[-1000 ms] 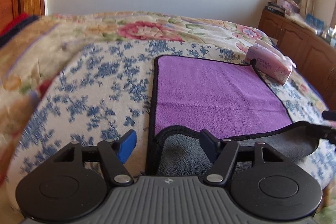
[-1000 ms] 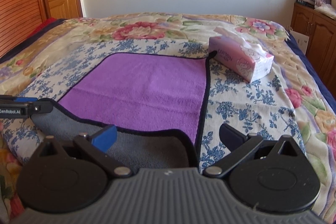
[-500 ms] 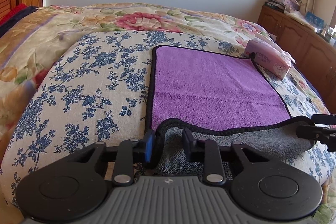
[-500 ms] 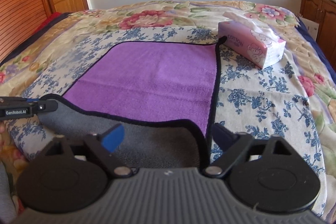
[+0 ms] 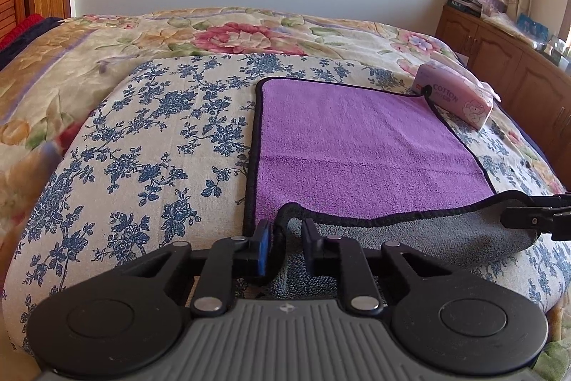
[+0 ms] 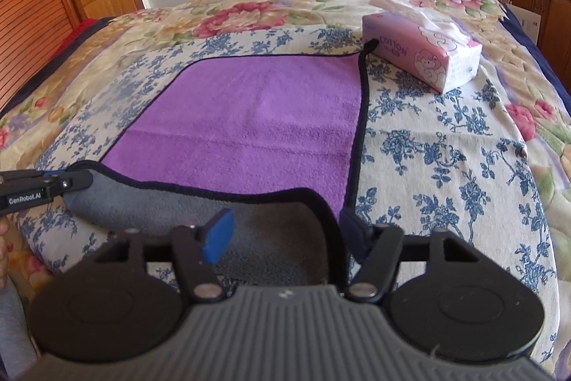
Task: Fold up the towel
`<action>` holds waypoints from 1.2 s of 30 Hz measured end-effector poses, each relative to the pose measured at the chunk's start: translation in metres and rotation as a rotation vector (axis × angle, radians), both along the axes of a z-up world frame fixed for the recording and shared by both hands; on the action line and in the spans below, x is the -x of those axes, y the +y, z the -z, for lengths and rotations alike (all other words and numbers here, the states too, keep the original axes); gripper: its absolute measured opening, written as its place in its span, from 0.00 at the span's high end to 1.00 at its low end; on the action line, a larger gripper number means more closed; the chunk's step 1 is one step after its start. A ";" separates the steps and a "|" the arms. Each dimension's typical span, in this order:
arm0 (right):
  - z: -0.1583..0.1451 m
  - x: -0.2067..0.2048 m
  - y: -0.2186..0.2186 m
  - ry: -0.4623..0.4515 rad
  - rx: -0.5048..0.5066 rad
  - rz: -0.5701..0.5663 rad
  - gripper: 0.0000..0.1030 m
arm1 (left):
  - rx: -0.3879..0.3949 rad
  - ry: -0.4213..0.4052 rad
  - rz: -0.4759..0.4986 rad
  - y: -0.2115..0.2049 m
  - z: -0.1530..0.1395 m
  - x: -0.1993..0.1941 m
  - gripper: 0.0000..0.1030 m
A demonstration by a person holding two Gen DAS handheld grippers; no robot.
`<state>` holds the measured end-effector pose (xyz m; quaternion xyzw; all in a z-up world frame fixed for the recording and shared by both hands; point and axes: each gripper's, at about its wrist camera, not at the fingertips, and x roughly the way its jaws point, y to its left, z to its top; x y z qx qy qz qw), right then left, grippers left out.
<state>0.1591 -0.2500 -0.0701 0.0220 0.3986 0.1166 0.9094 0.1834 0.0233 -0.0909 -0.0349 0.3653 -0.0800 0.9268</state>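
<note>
The purple towel [image 5: 357,145] lies flat on the flowered bedspread [image 5: 150,138], its near edge rolled back to show the grey underside. The left gripper [image 5: 283,247] has just been closing and pinches the near left corner. The right gripper [image 6: 285,231] has just been closing too — its jaws stand apart around the near right corner, not yet pressing. A pink tissue pack [image 6: 424,56] sits by the far corner.

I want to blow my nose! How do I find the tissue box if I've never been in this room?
Look at the big bed with the flowery cover. A purple towel lies spread on it, and just past the towel's far right corner sits the tissue pack. It is the only small pink block there, with a cartoon picture, the word COTTON and white tissues sticking out of the top.
</note>
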 end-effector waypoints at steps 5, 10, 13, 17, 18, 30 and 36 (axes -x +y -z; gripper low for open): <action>0.001 -0.001 -0.003 0.014 0.004 0.002 0.62 | 0.003 -0.004 0.002 0.000 0.000 0.000 0.85; 0.000 -0.001 -0.004 0.008 0.023 -0.003 0.81 | 0.010 -0.013 0.001 -0.001 -0.003 0.002 0.92; -0.002 0.000 -0.003 -0.008 0.023 -0.009 0.91 | 0.011 -0.025 0.012 -0.003 -0.006 0.003 0.93; -0.005 0.001 -0.004 -0.033 0.015 -0.019 0.96 | 0.012 -0.038 0.017 -0.005 -0.008 0.004 0.94; -0.006 0.001 -0.003 -0.037 0.015 -0.020 0.96 | 0.014 -0.042 0.016 -0.005 -0.009 0.005 0.94; -0.014 0.003 -0.005 -0.092 0.015 -0.003 0.96 | 0.042 -0.084 0.011 -0.003 -0.019 0.007 0.94; -0.019 0.001 -0.010 -0.126 0.002 0.008 0.96 | 0.056 -0.099 0.009 -0.001 -0.022 0.007 0.94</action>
